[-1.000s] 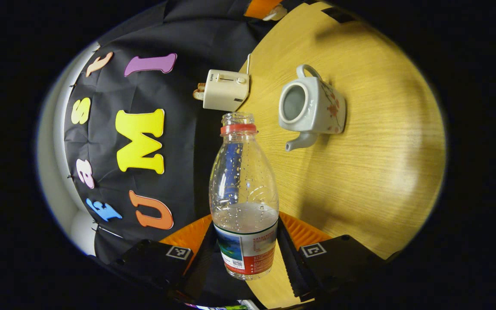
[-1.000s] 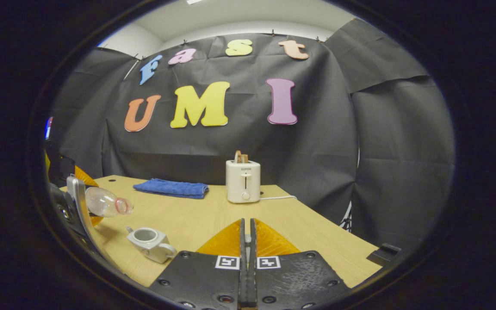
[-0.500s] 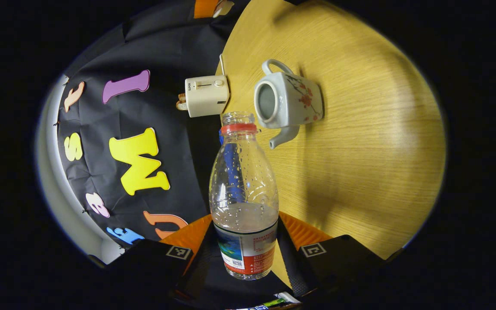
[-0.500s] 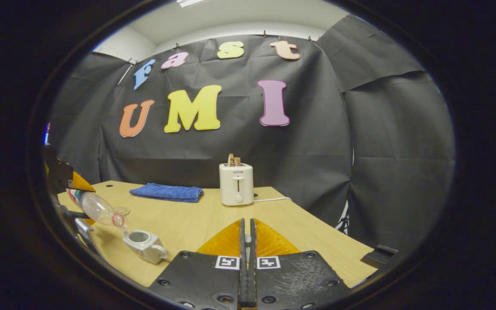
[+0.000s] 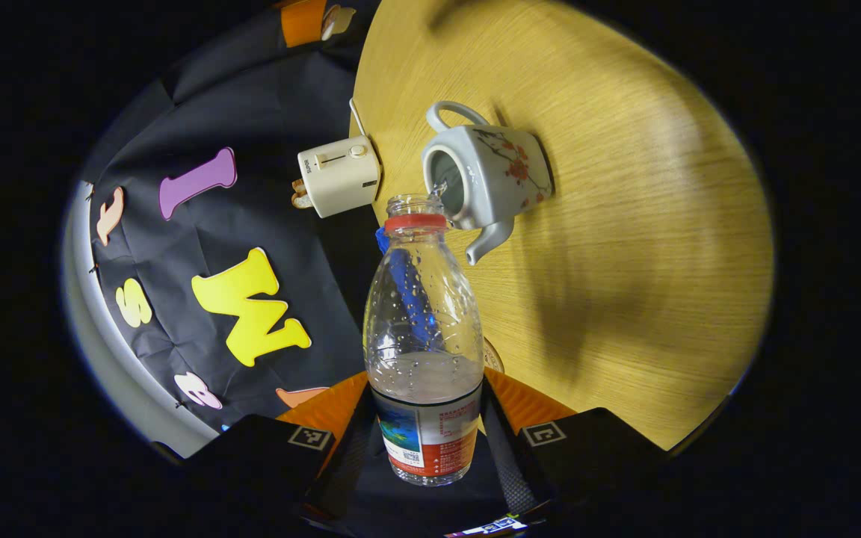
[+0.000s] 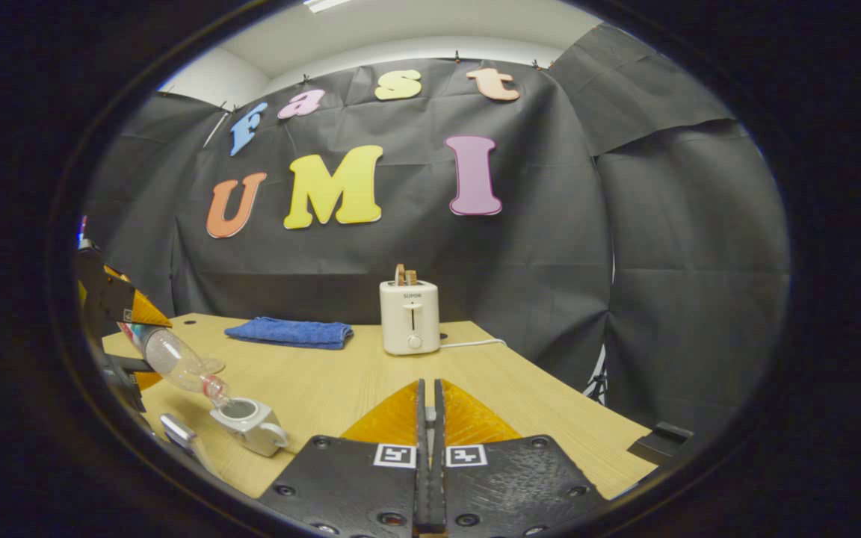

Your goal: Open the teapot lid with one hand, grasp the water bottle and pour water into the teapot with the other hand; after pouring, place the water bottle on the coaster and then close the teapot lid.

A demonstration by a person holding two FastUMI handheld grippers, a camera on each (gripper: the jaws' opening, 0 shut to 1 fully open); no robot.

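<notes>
Now the left gripper point(image 5: 425, 448) is clenched on the water bottle point(image 5: 423, 351), both fingers pressing its labelled lower body, and the bottle is tipped so its open neck sits just beside the teapot point(image 5: 486, 179), which stands on the table point(image 5: 625, 224) at about one o'clock from the bottle's mouth. A thin thread of water seems to cross from the neck into the teapot's open top, so I judge the pouring step to be under way. In the right gripper view the bottle point(image 6: 176, 362) slants down toward the teapot point(image 6: 251, 426) at about eight o'clock. The right gripper point(image 6: 428, 478) has its fingers closed together with barely a slit between them; something small may be pinched there, perhaps the lid, but I cannot tell.

The bottle is thin clear plastic, light and mostly empty, with droplets inside; it will likely dent under a hard squeeze, and the label band looks the sounder place to hold. The teapot is glazed ceramic, stiff, smooth and breakable, so the neck should not knock its rim. A round edge at about five o'clock behind the bottle may be the coaster point(image 5: 492, 357), though too little shows to be sure. A toaster point(image 6: 409, 317) and a blue cloth point(image 6: 288, 332) lie at the table's far side.
</notes>
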